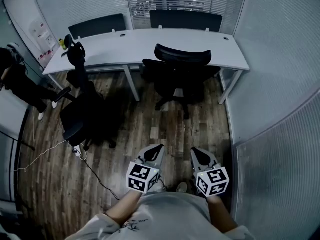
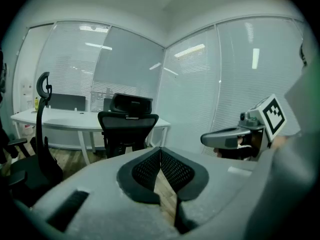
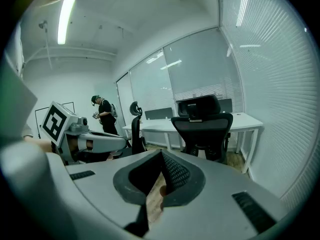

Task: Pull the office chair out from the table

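- Standing close against the near edge of the white table point(image 1: 150, 40), the office chair point(image 1: 181, 71) turns its backrest toward the person. It sits between the table's middle leg and its right-hand leg.
- Bare wooden floor point(image 1: 150, 134) lies open between the chair's base and the two grippers.
- A frosted glass wall point(image 1: 280, 84) runs near the chair's right side.
- On the left, a second black chair point(image 1: 82, 109) stands well out from the table.
- A person in dark clothes point(image 1: 22, 84) stands at the table's far left end.
- The left gripper point(image 1: 156, 149) and right gripper point(image 1: 196, 153) are held side by side, low before the body. Both tip slightly downward, aim at the office chair and are well short of it.
- Each gripper's jaws are pressed together with nothing between them.
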Tool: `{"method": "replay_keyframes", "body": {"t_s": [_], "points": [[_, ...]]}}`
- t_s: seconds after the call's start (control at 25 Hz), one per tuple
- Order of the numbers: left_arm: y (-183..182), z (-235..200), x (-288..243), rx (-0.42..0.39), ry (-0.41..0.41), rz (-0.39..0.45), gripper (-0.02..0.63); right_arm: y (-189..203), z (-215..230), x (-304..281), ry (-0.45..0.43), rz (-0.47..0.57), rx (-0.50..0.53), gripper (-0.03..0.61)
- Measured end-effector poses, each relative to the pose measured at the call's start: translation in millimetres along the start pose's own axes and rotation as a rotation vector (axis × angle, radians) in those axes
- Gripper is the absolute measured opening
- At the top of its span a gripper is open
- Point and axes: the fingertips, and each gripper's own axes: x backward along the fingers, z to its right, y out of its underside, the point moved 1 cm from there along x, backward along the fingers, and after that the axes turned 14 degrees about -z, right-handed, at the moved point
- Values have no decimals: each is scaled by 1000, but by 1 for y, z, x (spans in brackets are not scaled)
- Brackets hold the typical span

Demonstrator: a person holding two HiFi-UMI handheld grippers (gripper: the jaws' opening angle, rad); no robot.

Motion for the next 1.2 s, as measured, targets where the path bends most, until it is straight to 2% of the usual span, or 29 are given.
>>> {"method": "replay_keyframes", "body": {"t_s": [0.28,0.56,0.8,1.2], "points": [[5,-17,15,-14,51,11,11,-5,-19,-17,10,5,-13,8],[20,-45,25,-7,54,6,11,-12,-38,-38,22,7,-2,8],[11,-62,17,-11,51,14,11,-18,-34,-55,18,3,-5,8],[-18,-117,-19,-19,35,6,11,-59,-16,-116,3,26,-3,8]]}}
